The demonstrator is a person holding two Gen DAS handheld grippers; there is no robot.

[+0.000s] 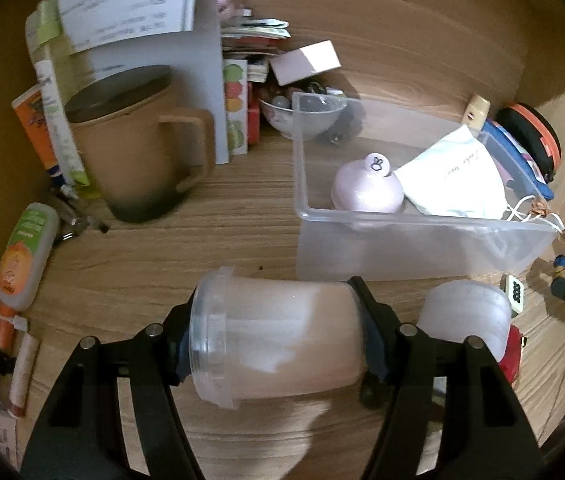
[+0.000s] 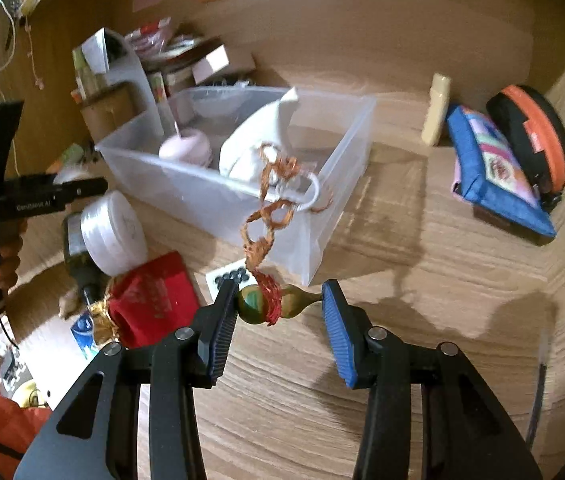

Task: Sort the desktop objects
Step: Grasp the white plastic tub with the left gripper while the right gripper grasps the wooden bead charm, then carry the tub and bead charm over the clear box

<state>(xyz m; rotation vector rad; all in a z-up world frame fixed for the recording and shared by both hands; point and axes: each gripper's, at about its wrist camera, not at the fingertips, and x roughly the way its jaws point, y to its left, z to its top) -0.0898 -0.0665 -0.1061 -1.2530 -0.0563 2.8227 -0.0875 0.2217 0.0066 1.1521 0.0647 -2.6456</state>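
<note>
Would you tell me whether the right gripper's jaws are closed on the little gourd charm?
Open. The right gripper has its jaws spread; the gourd charm touches only the left pad, with a clear gap before the blue one.

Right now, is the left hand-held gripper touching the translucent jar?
Touching. The left wrist view shows the left hand-held gripper clamped on the translucent jar, one finger pad against its lidded end, the other against its base, with no gap visible.

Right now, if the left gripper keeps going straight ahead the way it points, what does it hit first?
Probably the near wall of the clear bin, met first by the jar clamped in the left gripper; depth is uncertain.
</note>
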